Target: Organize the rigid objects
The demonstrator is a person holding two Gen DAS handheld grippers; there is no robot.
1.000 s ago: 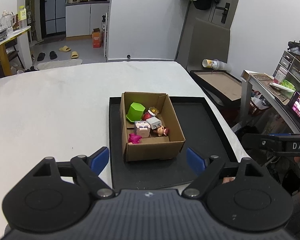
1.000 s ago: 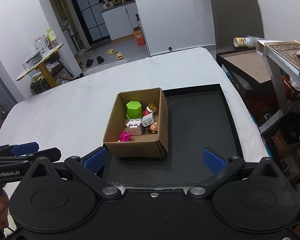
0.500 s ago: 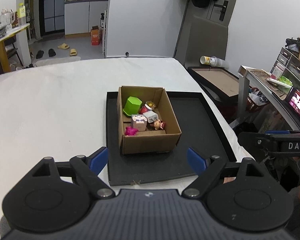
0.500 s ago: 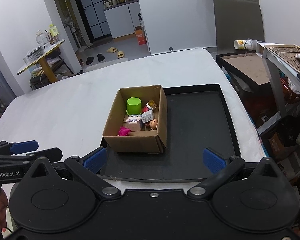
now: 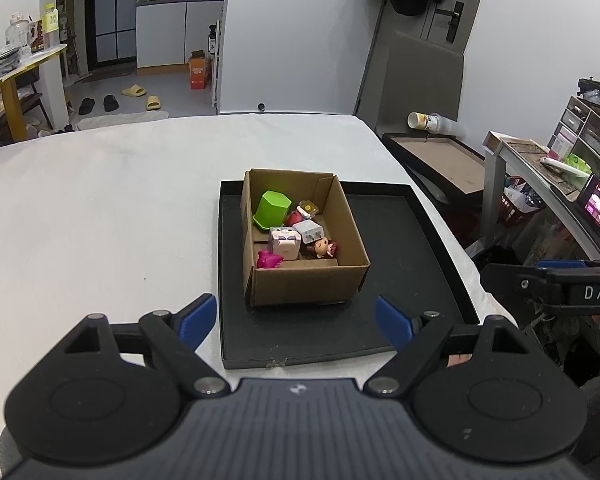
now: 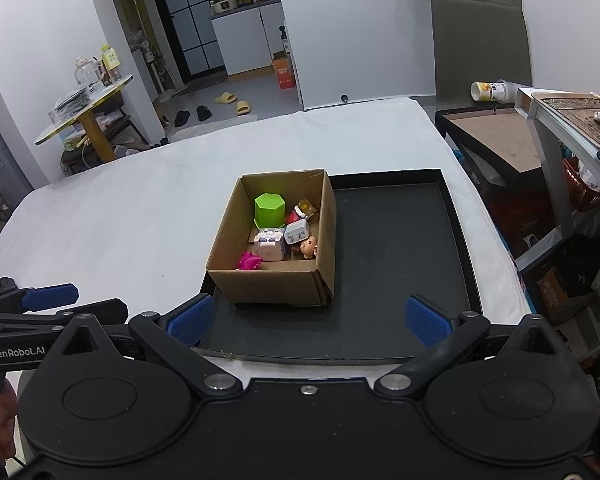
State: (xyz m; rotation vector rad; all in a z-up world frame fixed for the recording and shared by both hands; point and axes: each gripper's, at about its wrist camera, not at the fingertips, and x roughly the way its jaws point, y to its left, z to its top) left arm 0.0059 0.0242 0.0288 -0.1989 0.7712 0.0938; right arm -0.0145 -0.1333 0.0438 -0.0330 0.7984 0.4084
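Observation:
An open cardboard box [image 5: 308, 280] [image 6: 272, 284] stands on the left part of a black tray [image 5: 400, 264] [image 6: 400, 256]. Inside lie a green hexagonal cup [image 5: 272, 210] [image 6: 269, 210], a pale cube toy [image 5: 285, 242] [image 6: 269, 242], a grey block [image 5: 309, 232] [image 6: 297, 235], a small doll [image 5: 322, 247] [image 6: 309, 246], a pink toy [image 5: 269, 260] [image 6: 250, 261] and a red-and-yellow toy [image 5: 302, 212] [image 6: 300, 210]. My left gripper [image 5: 296, 318] and right gripper [image 6: 307, 318] are both open and empty, held back from the tray's near edge.
The tray sits near the right edge of a white table [image 5: 100, 208] [image 6: 112, 216]. A low brown side table [image 5: 440, 160] with a tipped paper cup [image 5: 424, 121] stands to the right, plus a cluttered shelf [image 5: 560, 168]. Each gripper shows at the other view's side edge.
Both grippers have pulled back and up from the box, which now looks smaller and farther. The jaws stayed open. The toys have not moved.

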